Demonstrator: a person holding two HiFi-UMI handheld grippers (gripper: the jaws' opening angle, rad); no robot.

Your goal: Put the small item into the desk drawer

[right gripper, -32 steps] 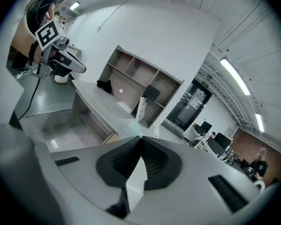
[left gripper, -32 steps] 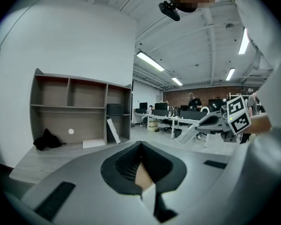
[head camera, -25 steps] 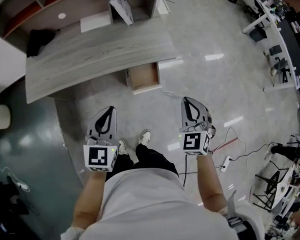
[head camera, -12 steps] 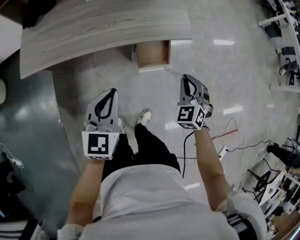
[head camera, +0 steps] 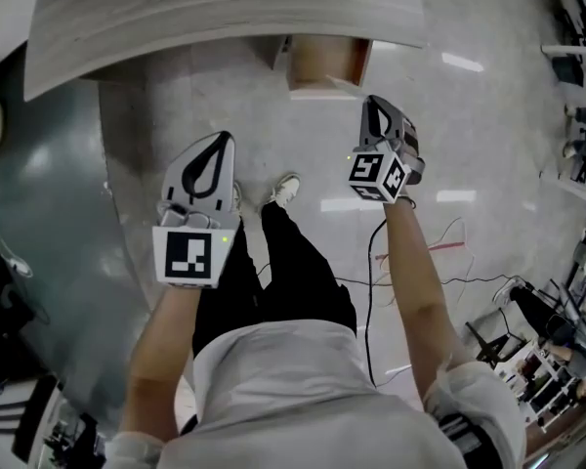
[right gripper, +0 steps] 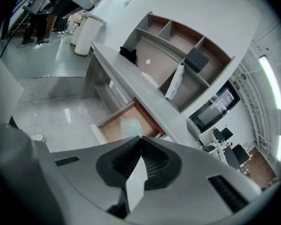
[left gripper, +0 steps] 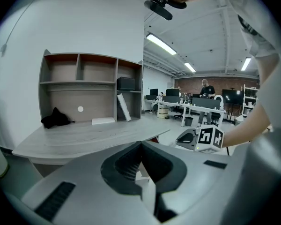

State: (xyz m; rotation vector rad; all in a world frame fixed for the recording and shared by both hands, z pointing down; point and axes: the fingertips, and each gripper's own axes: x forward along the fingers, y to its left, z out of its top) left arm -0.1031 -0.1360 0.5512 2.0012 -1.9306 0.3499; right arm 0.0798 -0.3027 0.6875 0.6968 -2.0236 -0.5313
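The desk drawer (head camera: 322,62) stands pulled out under the grey desk top (head camera: 225,13). In the right gripper view a pale, translucent small item (right gripper: 130,125) lies inside the drawer (right gripper: 113,125). My right gripper (head camera: 371,101) hangs just below and right of the drawer's front, jaws shut, nothing between them (right gripper: 141,138). My left gripper (head camera: 224,139) is held over the floor, left of the drawer, also shut and empty (left gripper: 140,143). The right gripper (left gripper: 202,138) shows in the left gripper view, level with the desk's edge.
A shelf unit (left gripper: 84,86) rises behind the desk, with a black cloth (left gripper: 56,118) and a white box (left gripper: 103,121) below it. Cables (head camera: 439,252) trail on the floor to the right. The person's shoe (head camera: 285,190) is between the grippers. Office desks stand far right.
The desk and drawer have slid toward the top of the head view as the person stepped closer. Both grippers have risen in the frame, the right one nearing the drawer. Jaws stayed shut.
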